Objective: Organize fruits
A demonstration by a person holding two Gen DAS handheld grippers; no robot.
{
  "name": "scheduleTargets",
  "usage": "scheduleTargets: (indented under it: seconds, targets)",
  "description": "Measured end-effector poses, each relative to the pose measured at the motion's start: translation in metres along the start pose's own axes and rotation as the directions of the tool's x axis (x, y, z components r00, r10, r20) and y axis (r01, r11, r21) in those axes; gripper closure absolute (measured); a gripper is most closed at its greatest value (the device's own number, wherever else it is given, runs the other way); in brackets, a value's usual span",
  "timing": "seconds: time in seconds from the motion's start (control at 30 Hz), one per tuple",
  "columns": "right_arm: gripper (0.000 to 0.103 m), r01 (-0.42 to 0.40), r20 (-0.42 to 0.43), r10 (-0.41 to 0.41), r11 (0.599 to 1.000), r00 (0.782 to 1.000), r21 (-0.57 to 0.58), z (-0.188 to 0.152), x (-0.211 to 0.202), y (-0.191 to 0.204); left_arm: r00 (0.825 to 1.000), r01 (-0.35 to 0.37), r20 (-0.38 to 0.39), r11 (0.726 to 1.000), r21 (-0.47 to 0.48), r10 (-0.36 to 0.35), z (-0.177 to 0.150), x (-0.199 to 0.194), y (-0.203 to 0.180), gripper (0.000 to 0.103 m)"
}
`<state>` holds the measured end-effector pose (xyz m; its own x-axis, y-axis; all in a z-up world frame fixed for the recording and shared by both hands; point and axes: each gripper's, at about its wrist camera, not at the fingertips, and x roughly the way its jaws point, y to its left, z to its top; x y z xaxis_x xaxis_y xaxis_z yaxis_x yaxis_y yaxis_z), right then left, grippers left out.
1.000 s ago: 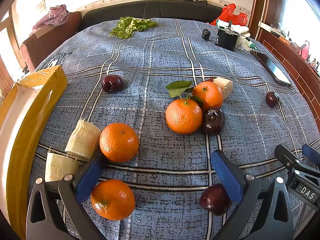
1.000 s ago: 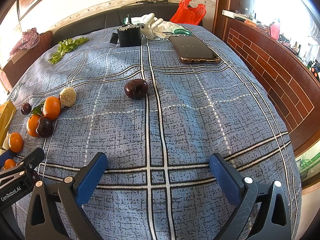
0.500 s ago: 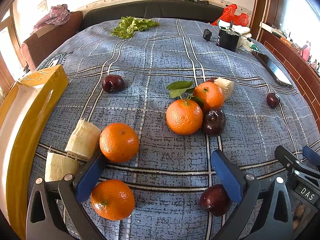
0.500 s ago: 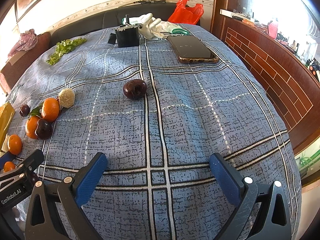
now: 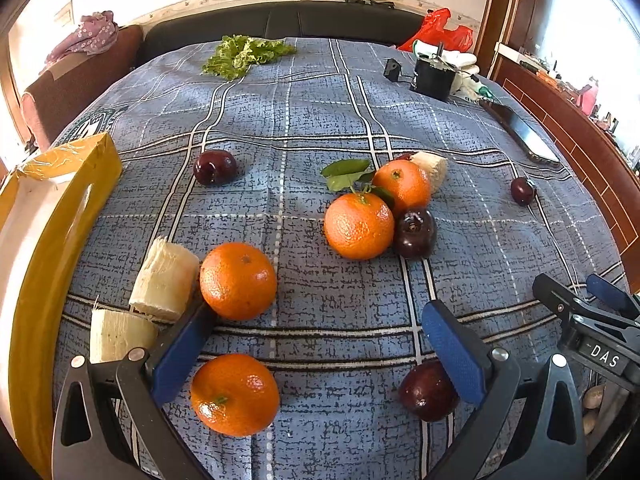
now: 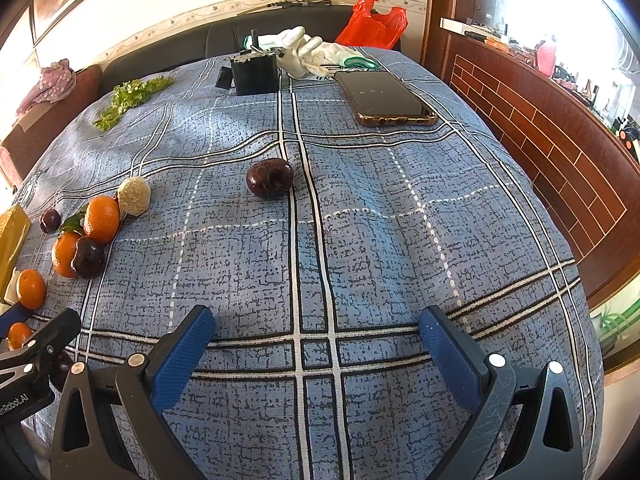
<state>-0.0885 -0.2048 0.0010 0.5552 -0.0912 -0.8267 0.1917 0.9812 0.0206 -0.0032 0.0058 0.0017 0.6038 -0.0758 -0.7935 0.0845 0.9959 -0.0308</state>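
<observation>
Fruits lie scattered over the blue checked worktop [image 5: 304, 120]: oranges, dark plums and pale peeled chunks, none yet in the yellow box [image 5: 52, 216] at your left. Your left tongs [image 5: 316, 338] gape apart, empty, with one orange [image 5: 235, 394] near the left pad and a plum [image 5: 428, 390] tucked by the right pad. Your right tongs [image 6: 316, 340] also stand apart, empty, well short of a lone plum [image 6: 269, 178]. Risk: round fruit may roll off if nudged, and the cloth may bunch. The pale chunk [image 5: 164, 274] touches another orange [image 5: 238, 280], crowding that grasp. A phone [image 6: 386, 98] and gloves [image 6: 304, 54] lie beyond.
</observation>
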Motion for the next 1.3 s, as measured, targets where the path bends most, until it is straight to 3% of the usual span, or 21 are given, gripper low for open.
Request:
scheduleTargets:
  seconds: [0.1,0.17,0.4,1.3]
  targets:
    - [0.000,0.000,0.000,0.000,1.000,1.000,-0.001,-0.0001,-0.0006,-0.0002,0.995,0.026,-0.094,0.999,-0.035,-0.030,0.0002,0.0029,0.0028,0.000]
    - [0.000,0.000,0.000,0.000,1.000,1.000,-0.001,-0.0001,-0.0006,-0.0003,0.993,0.029,-0.116,0.998,-0.047,-0.034,0.0014,0.0035,0.0041,0.000]
    - [0.000,0.003,-0.001,-0.003,1.000,1.000,-0.003,0.0001,-0.0002,0.0001,0.997,0.010,-0.080,0.999,-0.035,-0.012,0.0025,0.0033,0.0032,0.000]
    - [0.000,0.003,0.000,-0.003,1.000,1.000,-0.004,-0.0001,0.0000,-0.0001,0.998,-0.001,-0.056,1.000,-0.026,0.000,0.0021,0.0032,0.0023,0.000]
